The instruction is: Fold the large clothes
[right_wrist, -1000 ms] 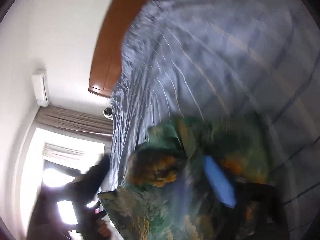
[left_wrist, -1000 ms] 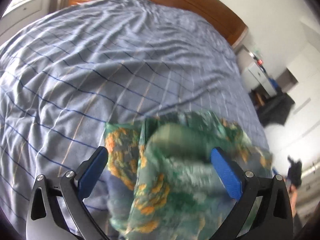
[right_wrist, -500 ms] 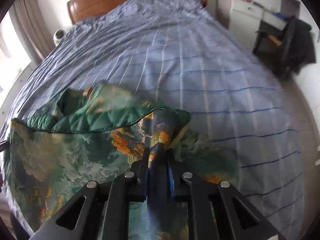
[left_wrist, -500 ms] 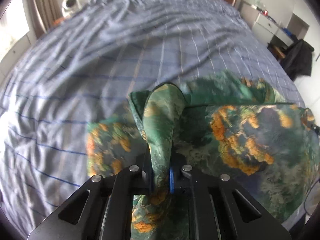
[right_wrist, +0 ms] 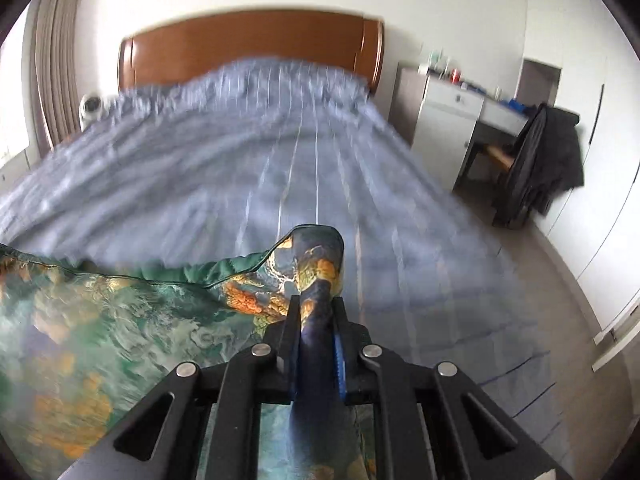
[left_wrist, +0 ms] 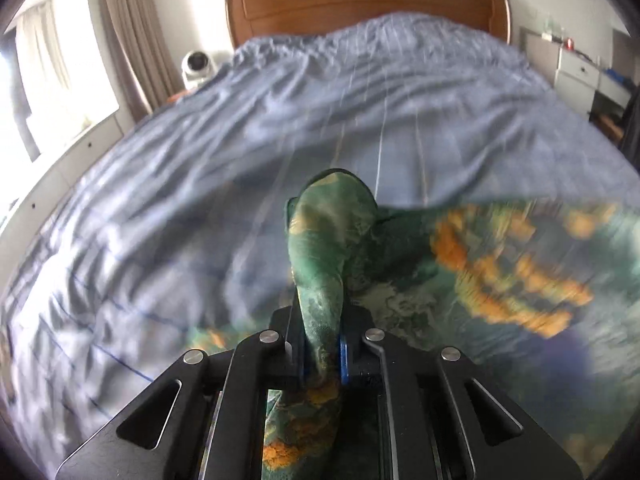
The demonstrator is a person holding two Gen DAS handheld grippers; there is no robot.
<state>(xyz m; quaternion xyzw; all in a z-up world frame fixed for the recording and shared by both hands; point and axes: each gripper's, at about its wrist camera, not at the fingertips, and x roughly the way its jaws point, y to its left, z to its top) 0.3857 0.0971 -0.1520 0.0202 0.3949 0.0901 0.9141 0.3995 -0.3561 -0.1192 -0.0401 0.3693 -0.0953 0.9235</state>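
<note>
both hand-held grippers, our left hand-held gripper [left_wrist: 322, 344] and right hand-held gripper [right_wrist: 316, 340], are clenched on bunched corners of the green garment [left_wrist: 500, 264] above the bed [left_wrist: 280, 140].

Your left gripper [left_wrist: 323, 354] is a matte black frame of flat linkage bars with rounded triangular cut-outs near the bottom corners. You can see 4 round silver screw heads in a shallow arc across the bars. Its 2 fingers are black blocks, with a blue pad showing on the inner face of the right one. Your right gripper [right_wrist: 317, 354] has the same black bars, 4 silver screws and cut-outs, and its blue pad shows a ribbed edge.
</note>
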